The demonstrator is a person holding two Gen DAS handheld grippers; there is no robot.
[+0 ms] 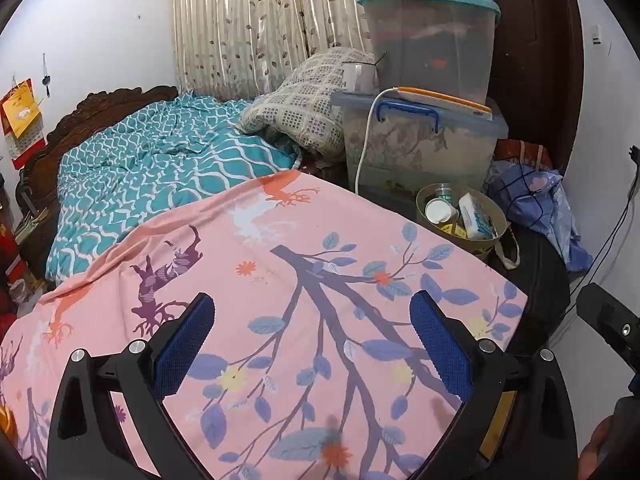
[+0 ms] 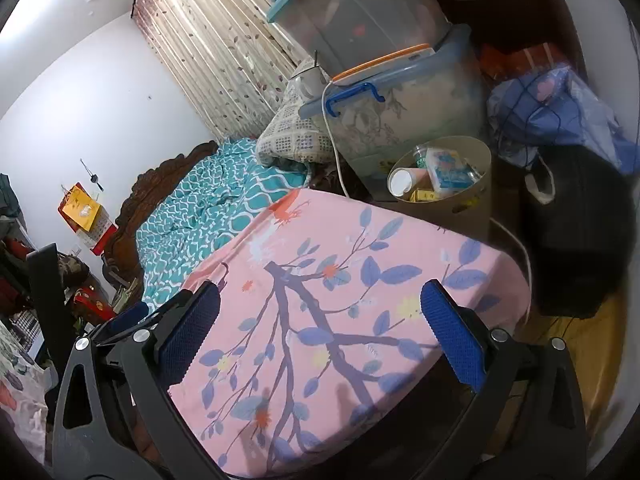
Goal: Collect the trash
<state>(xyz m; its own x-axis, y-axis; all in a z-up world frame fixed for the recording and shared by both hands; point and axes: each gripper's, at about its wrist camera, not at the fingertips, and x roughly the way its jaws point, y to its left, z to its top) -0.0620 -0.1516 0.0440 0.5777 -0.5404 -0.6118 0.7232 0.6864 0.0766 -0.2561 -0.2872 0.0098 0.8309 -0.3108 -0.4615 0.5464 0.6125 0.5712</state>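
Observation:
A tan round trash bin [image 1: 486,243] [image 2: 472,200] stands beside the far right corner of the bed. Inside it lie a white paper cup [image 1: 439,211] [image 2: 401,181], a tissue pack [image 1: 474,213] [image 2: 444,168] and other scraps. My left gripper [image 1: 312,344] hovers open over the pink leaf-print sheet [image 1: 280,280], with nothing between its blue pads. My right gripper [image 2: 320,332] is open too, over the same sheet [image 2: 340,300] near its right edge. Both are well short of the bin.
Stacked clear storage boxes [image 1: 424,140] [image 2: 400,112] with a white cable stand behind the bin. A teal quilt [image 1: 160,176] and a checked pillow [image 1: 304,108] lie farther up the bed. A black bag [image 2: 576,232] and blue bundle [image 2: 560,116] sit right of the bin.

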